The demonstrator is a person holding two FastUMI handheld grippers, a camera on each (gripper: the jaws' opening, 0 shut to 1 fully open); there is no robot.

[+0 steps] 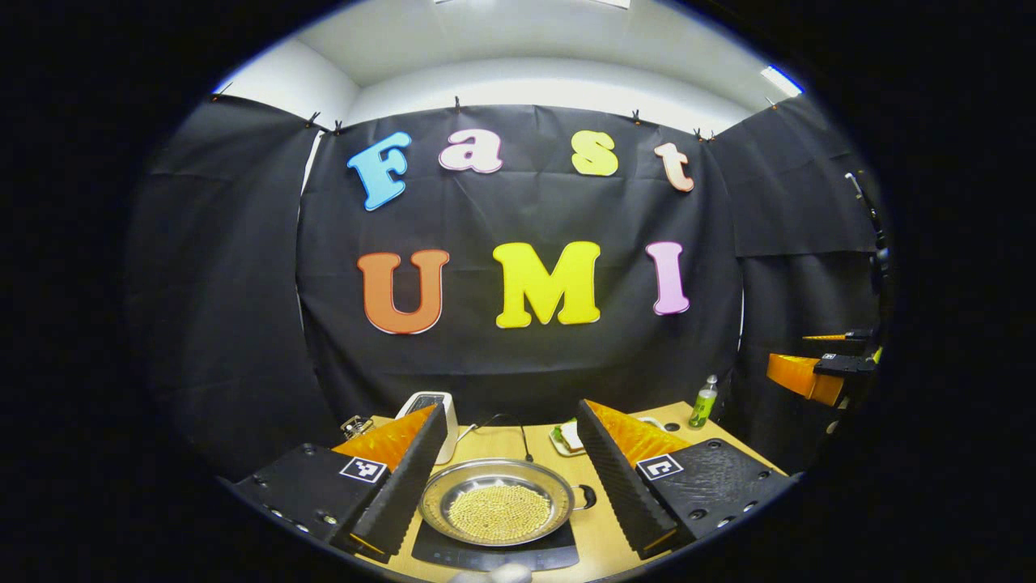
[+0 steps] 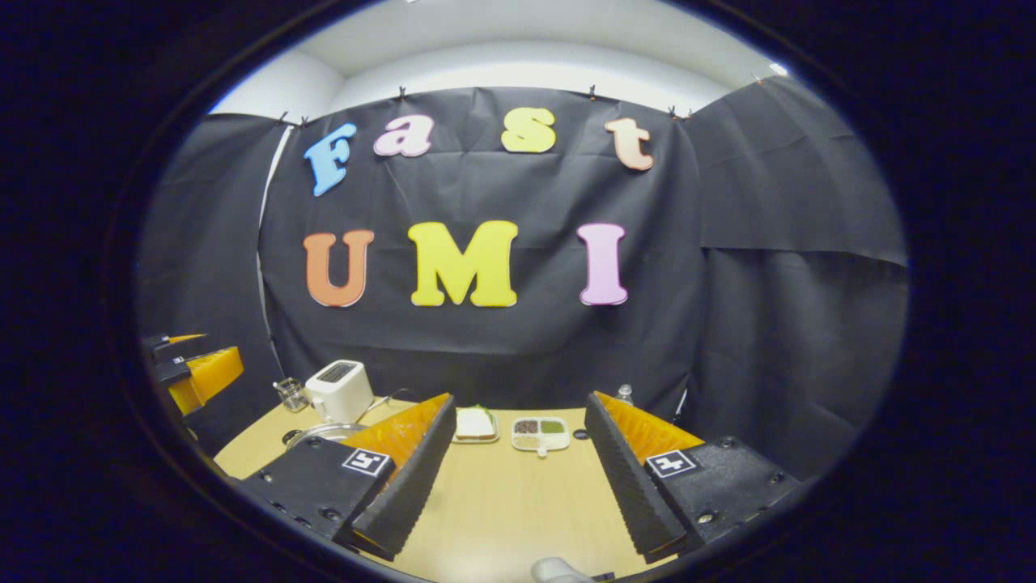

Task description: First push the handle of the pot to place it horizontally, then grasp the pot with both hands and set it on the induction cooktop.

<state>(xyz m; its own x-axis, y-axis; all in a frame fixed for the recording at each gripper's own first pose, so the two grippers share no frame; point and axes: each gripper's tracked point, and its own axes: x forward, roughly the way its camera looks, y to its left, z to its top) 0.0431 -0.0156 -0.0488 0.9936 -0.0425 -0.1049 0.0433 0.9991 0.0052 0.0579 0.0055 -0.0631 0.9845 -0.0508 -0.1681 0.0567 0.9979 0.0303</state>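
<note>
The pot (image 1: 499,502) is sitting on the cooktop (image 1: 494,554), holding pale grains, its handle (image 1: 586,495) pointing to three o'clock. The left gripper (image 1: 510,486) is hovering above it, jaws spread wide, touching nothing. The cooktop is lying on a wooden table (image 1: 603,530); toward twelve o'clock a toaster (image 1: 431,409) is standing, a bottle (image 1: 703,402) at two o'clock. The right gripper (image 2: 514,474) is also hanging with jaws spread over bare table (image 2: 502,502), facing a divided dish (image 2: 541,432). Black cloth is walling the booth. A fingertip is partly hiding a plate (image 1: 569,440).
</note>
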